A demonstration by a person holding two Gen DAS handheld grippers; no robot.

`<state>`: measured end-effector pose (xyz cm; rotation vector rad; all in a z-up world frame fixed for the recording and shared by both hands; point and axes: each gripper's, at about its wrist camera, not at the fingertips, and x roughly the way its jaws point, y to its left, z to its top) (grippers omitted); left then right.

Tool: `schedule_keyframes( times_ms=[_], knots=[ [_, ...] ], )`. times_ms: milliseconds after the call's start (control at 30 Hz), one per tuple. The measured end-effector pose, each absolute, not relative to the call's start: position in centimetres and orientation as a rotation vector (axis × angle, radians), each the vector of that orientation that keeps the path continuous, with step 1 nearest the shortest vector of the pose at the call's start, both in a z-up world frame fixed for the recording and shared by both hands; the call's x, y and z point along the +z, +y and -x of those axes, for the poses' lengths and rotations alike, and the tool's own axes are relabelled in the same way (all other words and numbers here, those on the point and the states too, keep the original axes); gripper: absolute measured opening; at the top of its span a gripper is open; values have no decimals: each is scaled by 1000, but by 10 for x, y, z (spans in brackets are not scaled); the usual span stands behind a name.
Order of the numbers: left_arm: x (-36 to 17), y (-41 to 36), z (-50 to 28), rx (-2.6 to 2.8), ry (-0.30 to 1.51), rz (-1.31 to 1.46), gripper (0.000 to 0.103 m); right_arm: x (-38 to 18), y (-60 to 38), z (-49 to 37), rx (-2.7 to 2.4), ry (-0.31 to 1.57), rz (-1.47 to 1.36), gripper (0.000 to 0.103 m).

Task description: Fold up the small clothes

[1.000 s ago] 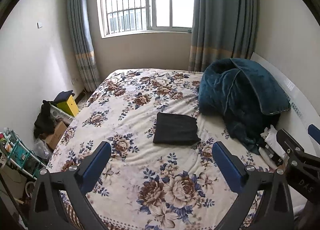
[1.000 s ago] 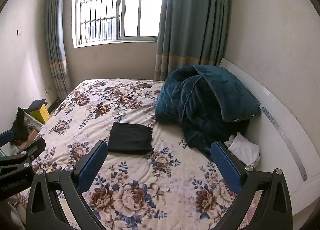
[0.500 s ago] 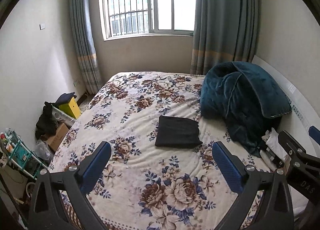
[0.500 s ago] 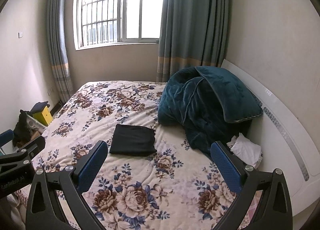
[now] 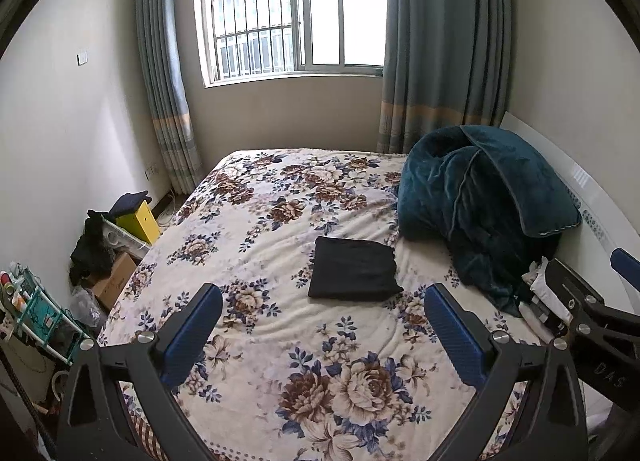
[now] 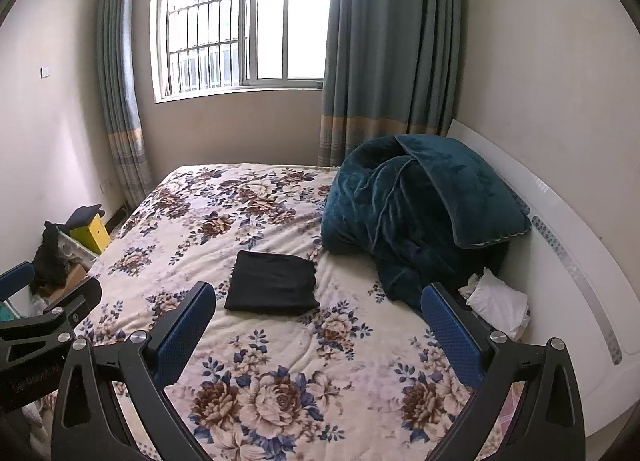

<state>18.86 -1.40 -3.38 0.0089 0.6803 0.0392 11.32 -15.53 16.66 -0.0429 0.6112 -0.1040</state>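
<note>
On the floral bedspread point(image 5: 280, 341) a folded black garment point(image 5: 354, 273) lies flat mid-bed, long axis roughly across the bed, well beyond the left gripper point(image 5: 322, 325) and right gripper point(image 6: 320, 325), both spread wide and empty.

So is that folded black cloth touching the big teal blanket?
Apart. The right wrist view shows a strip of floral bedspread between the black cloth and the teal blanket.

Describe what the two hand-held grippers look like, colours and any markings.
Each hand-held gripper, left and right, has a black angular frame with silver bolts and two flat fingers faced with blue textured pads. White lettering on the bodies reads partly "DAS" on the right; the left's is illegible. No sleeves or cables show.
</note>
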Motion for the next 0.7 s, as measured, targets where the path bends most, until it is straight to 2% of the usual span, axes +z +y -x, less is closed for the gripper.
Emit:
schedule_keyframes(
  times_ms=[700],
  knots=[
    [-33, -11, -195, 54, 681, 0, 103, 166, -151, -116, -96, 612, 46, 103]
  ],
)
